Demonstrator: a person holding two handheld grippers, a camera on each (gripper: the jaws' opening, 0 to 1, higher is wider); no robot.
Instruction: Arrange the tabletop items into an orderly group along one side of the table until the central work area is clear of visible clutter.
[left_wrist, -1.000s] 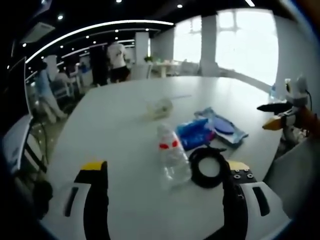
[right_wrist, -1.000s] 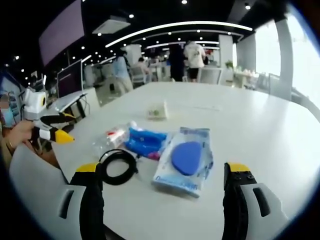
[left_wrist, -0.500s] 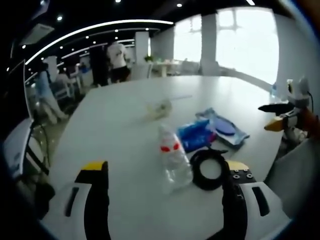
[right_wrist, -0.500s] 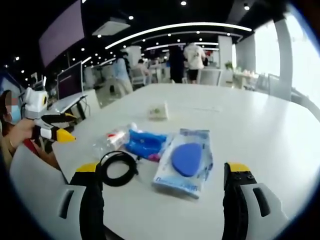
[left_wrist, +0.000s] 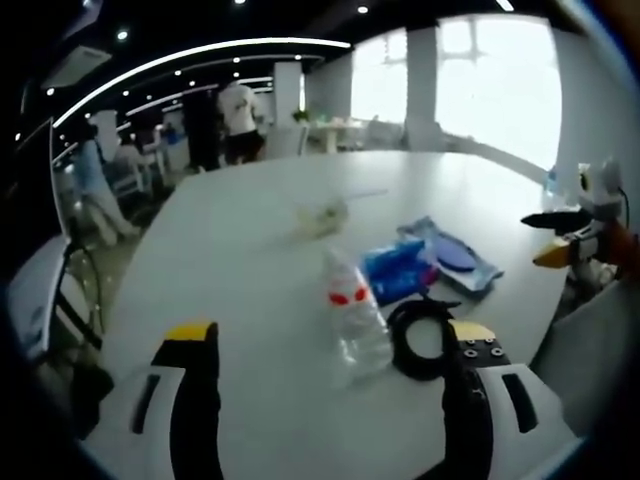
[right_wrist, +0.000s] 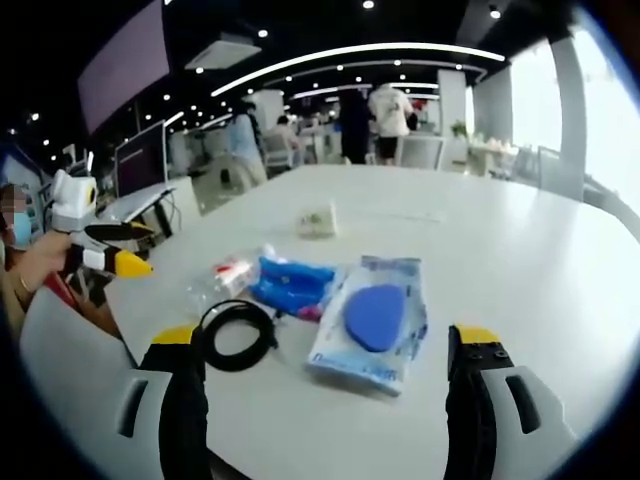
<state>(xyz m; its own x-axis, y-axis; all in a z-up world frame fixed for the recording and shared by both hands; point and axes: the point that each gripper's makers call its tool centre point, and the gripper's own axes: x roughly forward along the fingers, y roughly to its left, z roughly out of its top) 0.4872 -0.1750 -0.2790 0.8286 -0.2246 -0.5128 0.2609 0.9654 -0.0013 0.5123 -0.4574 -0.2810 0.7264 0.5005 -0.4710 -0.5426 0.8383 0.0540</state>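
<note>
On the white table (left_wrist: 230, 250) a clear plastic bottle (left_wrist: 350, 315) with a red label lies on its side. Beside it are a black ring (left_wrist: 425, 340), a blue packet (left_wrist: 400, 270) and a clear bag (left_wrist: 450, 255) holding a blue oval. A small clear packet (left_wrist: 322, 215) sits farther back. My left gripper (left_wrist: 330, 332) hovers open just short of the bottle. The right gripper (left_wrist: 548, 236) shows at the table's right edge. My right gripper (right_wrist: 325, 335) is open before the clear bag (right_wrist: 372, 320), with the blue packet (right_wrist: 292, 283), bottle (right_wrist: 220, 278), ring (right_wrist: 238, 335) and left gripper (right_wrist: 135, 248) to its left.
The small packet (right_wrist: 316, 220) lies alone toward the table's middle, with wide bare tabletop (right_wrist: 500, 250) behind and to its right. People (right_wrist: 385, 120) stand among desks and chairs beyond the far edge. A person's hand (right_wrist: 40, 265) holds the left gripper off the table's near corner.
The left gripper view has drifted slightly, so the items sit a little further right in it. In the right gripper view the left gripper has risen a touch. The items have not moved.
</note>
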